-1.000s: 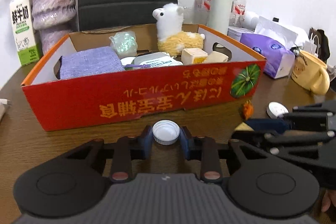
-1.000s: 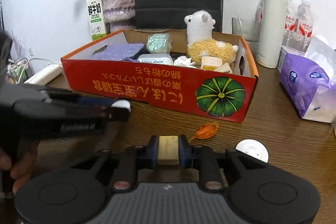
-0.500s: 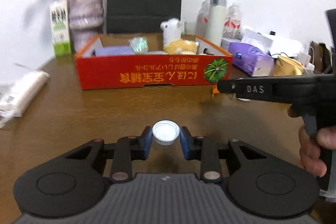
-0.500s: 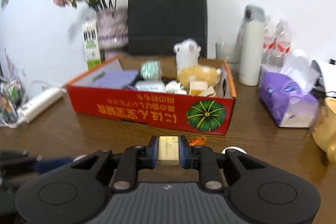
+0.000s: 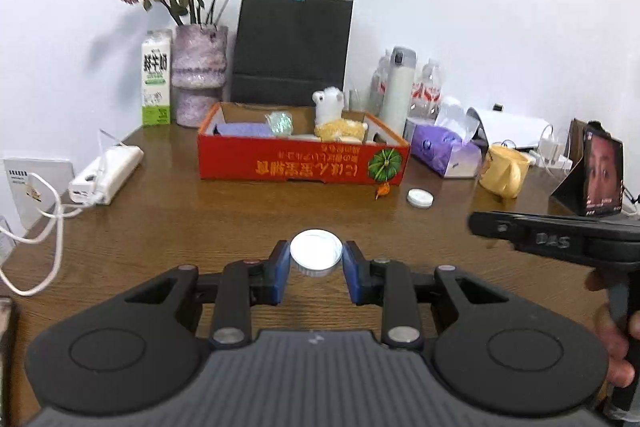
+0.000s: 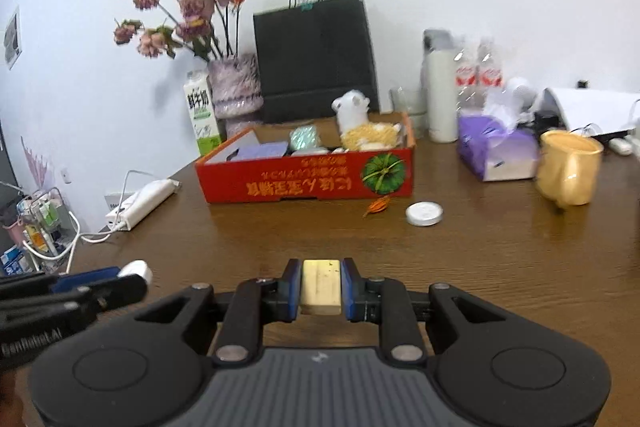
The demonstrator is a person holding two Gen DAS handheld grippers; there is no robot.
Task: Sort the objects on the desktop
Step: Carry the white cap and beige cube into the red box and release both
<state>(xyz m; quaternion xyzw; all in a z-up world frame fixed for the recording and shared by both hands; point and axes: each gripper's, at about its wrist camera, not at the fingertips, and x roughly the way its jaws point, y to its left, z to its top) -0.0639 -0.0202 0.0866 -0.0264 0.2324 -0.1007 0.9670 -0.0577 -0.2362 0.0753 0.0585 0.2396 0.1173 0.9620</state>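
Desktop objects are spread over a brown wooden table [image 5: 200, 219] set against a white wall. Toward the back of the table sits one red cardboard box [image 5: 304, 167] printed with a green pumpkin. Inside it are one white and yellow plush alpaca [image 5: 334, 119], one folded purple cloth [image 5: 240, 129] and one shiny greenish packet [image 5: 280, 123]; other small items in it are too hidden to count.

Behind the box stand one black paper bag [image 5: 294, 47], one purple vase of dried pink flowers [image 5: 198, 67] and one milk carton [image 5: 157, 77]. To the right of the box are one white flask [image 5: 401, 87], one purple tissue pack [image 5: 446, 151] and one yellow mug [image 5: 504, 175]. One white power strip [image 5: 106, 175] with a cable lies at the left.

On bare wood in front of the box lie one small orange object [image 6: 377, 205] and one white round lid [image 6: 424, 213], near each other but apart.

The left gripper [image 5: 316, 259] is clamped on a white bottle cap [image 5: 316, 253], held above the near table. The right gripper [image 6: 321, 287] is clamped on a pale yellow block [image 6: 321, 287], also above the near table.
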